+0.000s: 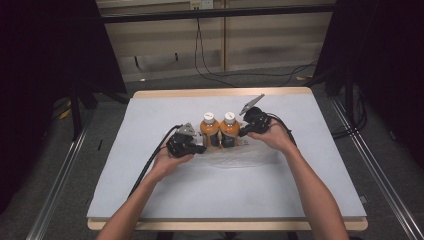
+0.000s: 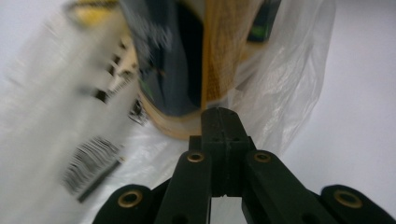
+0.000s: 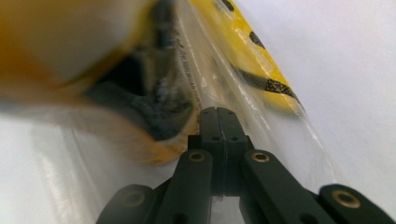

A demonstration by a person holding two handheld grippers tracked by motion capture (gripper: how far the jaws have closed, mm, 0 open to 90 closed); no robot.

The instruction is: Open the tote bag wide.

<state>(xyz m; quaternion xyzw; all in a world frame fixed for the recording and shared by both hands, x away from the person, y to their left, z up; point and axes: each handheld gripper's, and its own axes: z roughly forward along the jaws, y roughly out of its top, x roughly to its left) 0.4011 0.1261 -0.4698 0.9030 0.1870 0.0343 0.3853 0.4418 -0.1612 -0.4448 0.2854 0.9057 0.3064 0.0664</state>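
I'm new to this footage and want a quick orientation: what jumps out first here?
Two orange bottles with white caps stand side by side at the middle of the pale table, on a clear plastic bag. A hand-held gripper closes in from each side: the left gripper at the left bottle's base, the right gripper against the right bottle. Both have their jaws shut, with the bag's film right at their tips.

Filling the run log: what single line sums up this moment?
left tool: shut | right tool: shut | two bottles: upright, touching | plastic bag: under bottles | both tools at bottles
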